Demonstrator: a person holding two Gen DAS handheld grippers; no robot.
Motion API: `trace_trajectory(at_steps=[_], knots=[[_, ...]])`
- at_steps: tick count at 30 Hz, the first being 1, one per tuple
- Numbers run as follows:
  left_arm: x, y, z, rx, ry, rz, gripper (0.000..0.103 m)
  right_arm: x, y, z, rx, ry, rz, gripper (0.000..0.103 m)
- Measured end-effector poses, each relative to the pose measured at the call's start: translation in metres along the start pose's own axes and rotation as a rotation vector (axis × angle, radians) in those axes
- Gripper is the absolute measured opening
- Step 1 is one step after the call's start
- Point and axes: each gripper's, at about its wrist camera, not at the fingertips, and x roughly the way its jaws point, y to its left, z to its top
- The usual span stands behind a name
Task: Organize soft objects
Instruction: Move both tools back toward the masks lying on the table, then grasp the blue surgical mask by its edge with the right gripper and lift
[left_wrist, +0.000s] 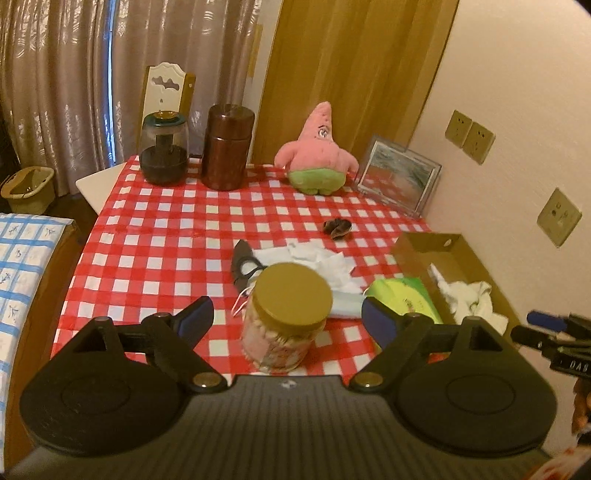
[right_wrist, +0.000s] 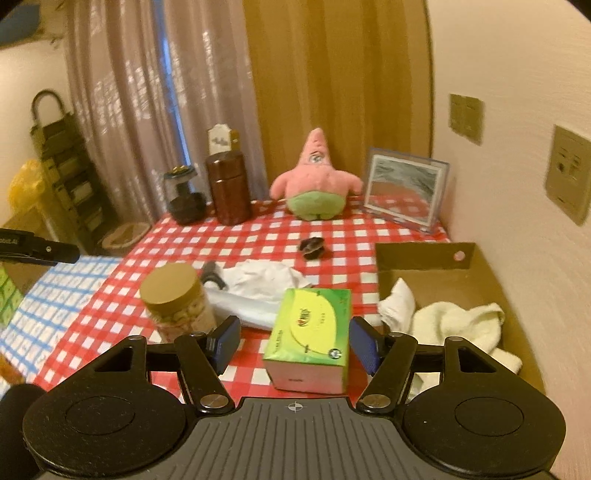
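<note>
Green tissue pack (right_wrist: 314, 332), label illegible

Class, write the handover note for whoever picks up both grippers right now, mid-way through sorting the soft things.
Left gripper: open, empty, jaws either side of the gold-lidded jar.
Right gripper: open, empty, jaws flanking the green tissue pack, not pressing it.
Done: white towel and a white cloth lie in the cardboard box.
Left: white cloths mid-table, pink plush at the back, possibly the tissue pack.
</note>
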Motion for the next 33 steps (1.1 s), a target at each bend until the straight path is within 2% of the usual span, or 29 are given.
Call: trace_trajectory(at_steps=[7, 15, 24, 33], knots=[[0.011, 0.012, -0.001, 0.016, 0.006, -0.01, 0.086, 0.023, 0.013, 0.005, -0.155, 0.014, 0.038, 0.065], [0.039, 0.03, 0.008, 0.077, 0.05, -0.009, 0.086, 0.072, 0.037, 0.006, -0.497, 0.055, 0.127, 0.065], [0.083, 0.058, 0.017, 0.29, 0.107, -0.032, 0.086, 0.149, 0.058, -0.009, -0.845, 0.139, 0.192, 0.065], [0.125, 0.083, 0.02, 0.465, 0.163, -0.065, 0.086, 0.231, 0.069, -0.022, -1.046, 0.231, 0.229, 0.065]])
